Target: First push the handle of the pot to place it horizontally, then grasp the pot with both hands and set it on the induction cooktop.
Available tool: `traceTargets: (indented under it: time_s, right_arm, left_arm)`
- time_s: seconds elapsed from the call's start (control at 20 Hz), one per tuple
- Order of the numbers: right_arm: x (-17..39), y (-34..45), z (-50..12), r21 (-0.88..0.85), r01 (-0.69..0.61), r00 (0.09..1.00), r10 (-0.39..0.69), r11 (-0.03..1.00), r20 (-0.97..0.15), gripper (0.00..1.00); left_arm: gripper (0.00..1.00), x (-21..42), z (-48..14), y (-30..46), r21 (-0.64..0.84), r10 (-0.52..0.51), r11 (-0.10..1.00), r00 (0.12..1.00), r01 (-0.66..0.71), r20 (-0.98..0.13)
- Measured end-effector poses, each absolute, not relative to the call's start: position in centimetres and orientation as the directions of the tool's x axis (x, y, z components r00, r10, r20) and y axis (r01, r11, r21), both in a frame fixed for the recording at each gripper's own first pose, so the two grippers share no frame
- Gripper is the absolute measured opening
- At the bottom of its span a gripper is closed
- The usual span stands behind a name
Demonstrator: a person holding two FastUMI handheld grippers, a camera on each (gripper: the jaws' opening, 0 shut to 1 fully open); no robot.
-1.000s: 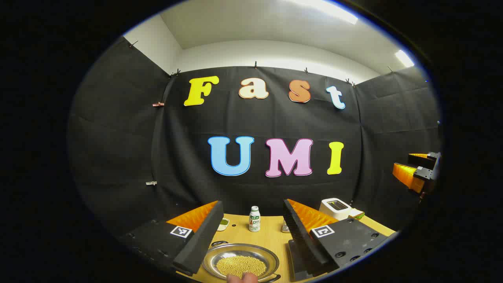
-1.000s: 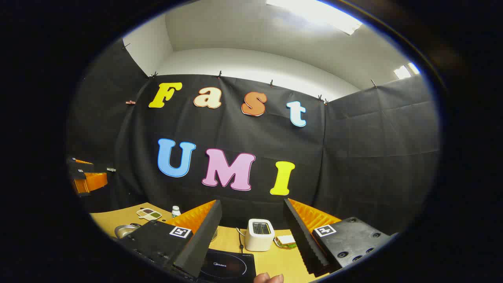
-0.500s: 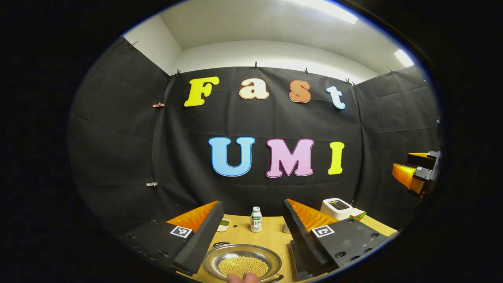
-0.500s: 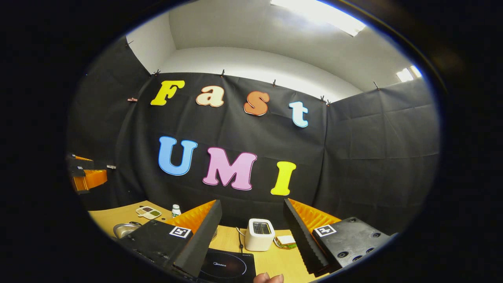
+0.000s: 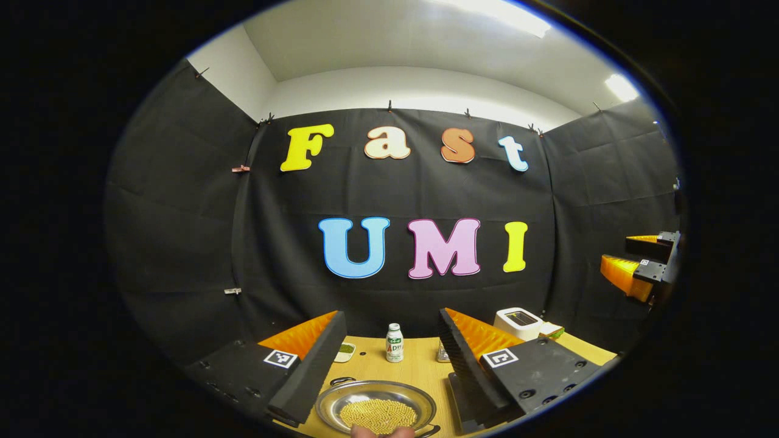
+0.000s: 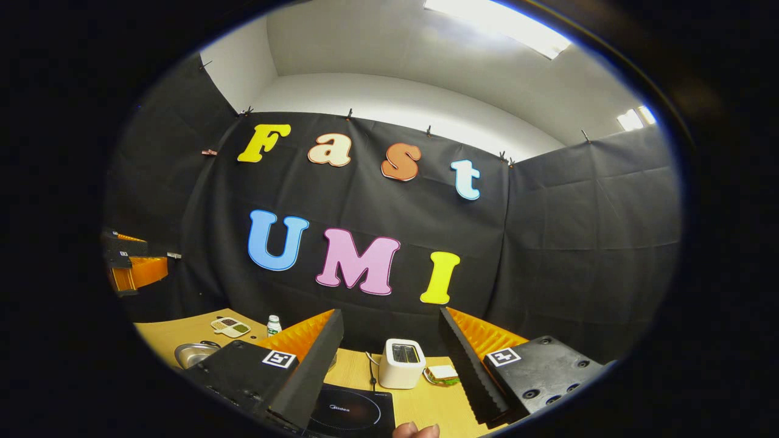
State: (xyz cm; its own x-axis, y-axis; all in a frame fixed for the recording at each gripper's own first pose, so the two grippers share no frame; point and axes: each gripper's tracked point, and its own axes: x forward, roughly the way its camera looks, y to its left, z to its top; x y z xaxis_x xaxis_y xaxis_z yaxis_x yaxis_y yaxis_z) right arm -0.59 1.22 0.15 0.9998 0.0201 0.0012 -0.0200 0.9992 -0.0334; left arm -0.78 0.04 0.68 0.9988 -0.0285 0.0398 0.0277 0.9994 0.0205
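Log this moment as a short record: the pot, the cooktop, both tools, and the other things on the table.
pot: shallow round steel pot holding small yellow beans, on the light wooden table, untouched
cooktop: black induction cooktop, bare
left tool: black-and-orange left tool, open, held above the pot
right tool: black-and-orange right tool, open, held above the cooktop
other items: small white bottle, white toaster, sandwich
progress: pot not yet grasped

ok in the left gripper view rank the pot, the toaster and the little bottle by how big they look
1. Pot, the widest by far, though it also sits nearest the camera.
2. Toaster, clearly smaller in the picture, but it stands farther back.
3. Bottle, the smallest, narrow and upright at the table's far side.
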Motion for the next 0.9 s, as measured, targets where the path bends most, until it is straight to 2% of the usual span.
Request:
traceTargets:
  time_s: [0.15,0.4,0.5,0.65,0.9]
  right_arm:
    - [-0.6,1.2,0.0,-0.038,-0.024,1.0,0.024,0.999,-0.004,0.98]
    - [-0.6,1.3,0.2,-0.04,-0.023,1.0,0.023,0.999,-0.005,0.98]
    - [-0.5,1.6,0.3,-0.046,-0.029,1.0,0.029,0.999,0.0,0.98]
    - [-0.6,2.0,0.2,-0.047,-0.035,0.999,0.035,0.998,0.0,0.98]
    - [-1.1,2.1,-0.7,-0.044,-0.04,0.999,0.039,0.998,-0.024,0.98]
  left_arm:
    - [0.93,-1.2,1.5,-0.1,0.018,-0.033,0.999,0.997,0.032,0.069]
    - [0.32,-2.0,2.2,-0.7,0.034,-0.066,0.997,0.994,0.063,0.091]
    - [0.07,-2.2,1.5,-1.3,0.036,-0.1,0.995,0.993,0.098,0.06]
    - [0.05,-2.7,-0.3,-2.1,0.024,-0.15,0.988,0.988,0.15,-0.024]
    - [0.05,-3.2,-5.9,-0.6,-0.032,-0.16,0.987,0.96,0.157,-0.229]
